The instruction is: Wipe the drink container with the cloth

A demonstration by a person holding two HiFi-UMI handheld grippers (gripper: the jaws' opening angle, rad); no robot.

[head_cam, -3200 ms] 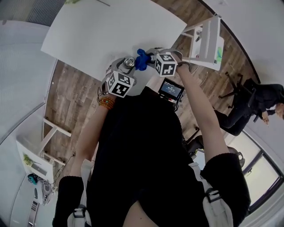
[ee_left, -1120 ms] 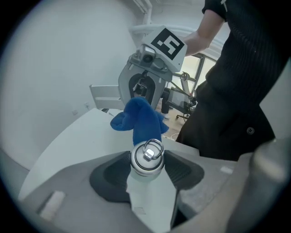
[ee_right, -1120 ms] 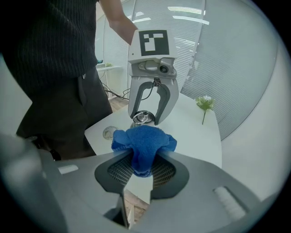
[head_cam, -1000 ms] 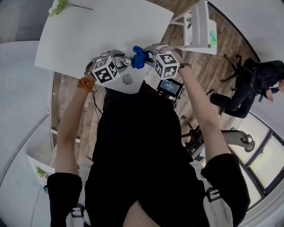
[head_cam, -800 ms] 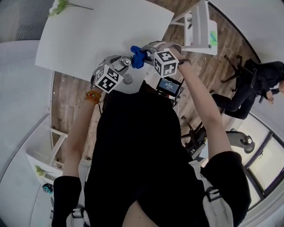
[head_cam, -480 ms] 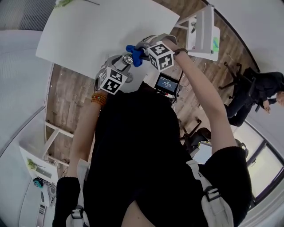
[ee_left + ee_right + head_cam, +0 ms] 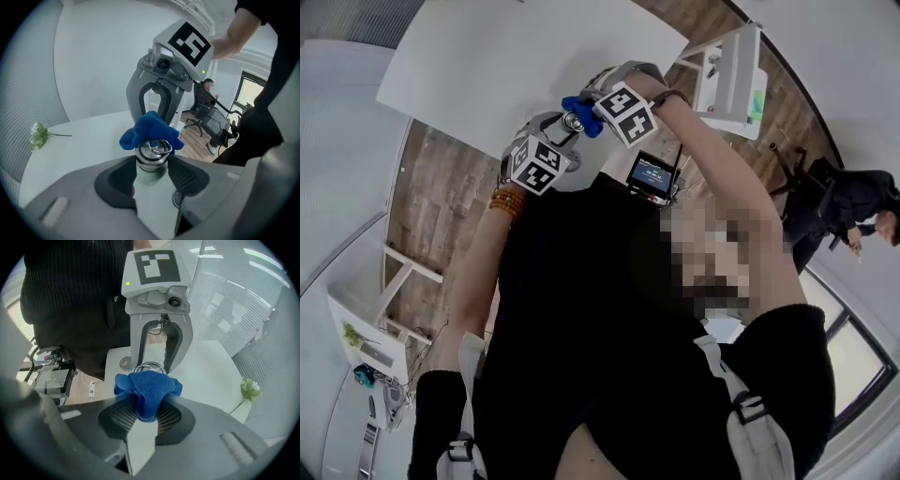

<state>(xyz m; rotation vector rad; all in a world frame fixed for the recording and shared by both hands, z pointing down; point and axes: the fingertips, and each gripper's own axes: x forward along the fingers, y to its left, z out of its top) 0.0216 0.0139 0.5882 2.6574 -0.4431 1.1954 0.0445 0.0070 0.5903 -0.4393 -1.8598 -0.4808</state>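
Note:
The drink container [image 7: 151, 161] is a pale bottle with a steel neck and a ring on top. My left gripper [image 7: 152, 169] is shut on its neck and holds it above the white table [image 7: 516, 56]. A bunched blue cloth [image 7: 147, 389] is clamped in my right gripper [image 7: 146, 414]. The blue cloth [image 7: 150, 131] presses against the far side of the bottle's top. In the head view the bottle [image 7: 573, 121] and cloth [image 7: 582, 105] sit between the left gripper [image 7: 551, 141] and the right gripper [image 7: 598, 109].
A small round cap [image 7: 124, 363] lies on the table near its edge. A flower sprig [image 7: 38, 134] lies at the table's far side. A white chair [image 7: 727, 80] stands beside the table, a phone-like screen [image 7: 652, 176] sits below the grippers, and a seated person [image 7: 853, 206] is at the right.
Both grippers have stayed together at the bottle's top, with the cloth shifting slightly around it. The view has swung as the head moved.

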